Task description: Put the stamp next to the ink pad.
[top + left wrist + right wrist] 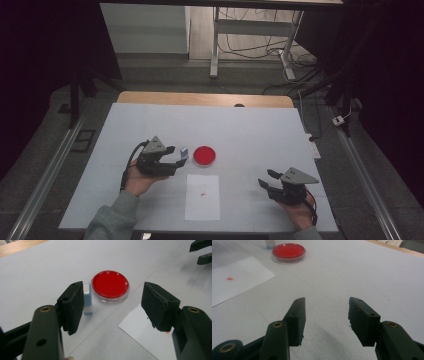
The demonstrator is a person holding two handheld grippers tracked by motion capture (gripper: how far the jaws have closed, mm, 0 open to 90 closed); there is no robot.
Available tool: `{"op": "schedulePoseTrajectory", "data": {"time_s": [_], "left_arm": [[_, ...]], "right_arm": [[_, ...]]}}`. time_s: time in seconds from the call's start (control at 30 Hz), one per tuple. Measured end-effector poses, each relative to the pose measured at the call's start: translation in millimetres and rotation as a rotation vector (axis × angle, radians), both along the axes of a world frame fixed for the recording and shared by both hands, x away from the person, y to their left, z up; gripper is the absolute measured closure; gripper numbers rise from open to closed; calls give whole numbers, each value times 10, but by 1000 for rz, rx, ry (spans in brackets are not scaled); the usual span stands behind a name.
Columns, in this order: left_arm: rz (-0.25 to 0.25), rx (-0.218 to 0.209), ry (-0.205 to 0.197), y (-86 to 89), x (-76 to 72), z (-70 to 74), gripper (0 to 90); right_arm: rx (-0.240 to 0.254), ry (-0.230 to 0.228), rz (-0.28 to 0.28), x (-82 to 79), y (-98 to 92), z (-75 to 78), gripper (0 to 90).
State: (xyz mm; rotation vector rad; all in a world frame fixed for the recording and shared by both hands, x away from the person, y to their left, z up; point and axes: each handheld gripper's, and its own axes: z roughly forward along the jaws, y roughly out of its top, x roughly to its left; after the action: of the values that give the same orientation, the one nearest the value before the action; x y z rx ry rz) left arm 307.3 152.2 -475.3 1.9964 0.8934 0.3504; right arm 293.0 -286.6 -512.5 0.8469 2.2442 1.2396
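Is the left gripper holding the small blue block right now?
No. The left gripper is open, and the block stands on the table beside the red dish, outside the jaws.

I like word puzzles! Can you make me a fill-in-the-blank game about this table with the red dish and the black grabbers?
1. The round dish on the table is coloured ____.
2. The small blue-and-white block stands right ____ the dish.
3. The sheet of paper has a tiny ____ mark on it.
4. The jaws of the left gripper stand ____, with nothing held.

Missing words: red; beside; red; open
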Motion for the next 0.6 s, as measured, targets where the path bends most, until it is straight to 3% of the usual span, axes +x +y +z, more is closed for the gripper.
{"op": "schedulePoseTrajectory", "data": {"time_s": [0.3, 0.6], "left_arm": [[20, 6, 14, 191, -306, -100, 353], [37, 3, 30, 321, -448, -233, 354]], "right_arm": [[-9, -12, 24, -53, 13, 19, 471], [-25, -15, 39, -54, 10, 8, 470]]}}
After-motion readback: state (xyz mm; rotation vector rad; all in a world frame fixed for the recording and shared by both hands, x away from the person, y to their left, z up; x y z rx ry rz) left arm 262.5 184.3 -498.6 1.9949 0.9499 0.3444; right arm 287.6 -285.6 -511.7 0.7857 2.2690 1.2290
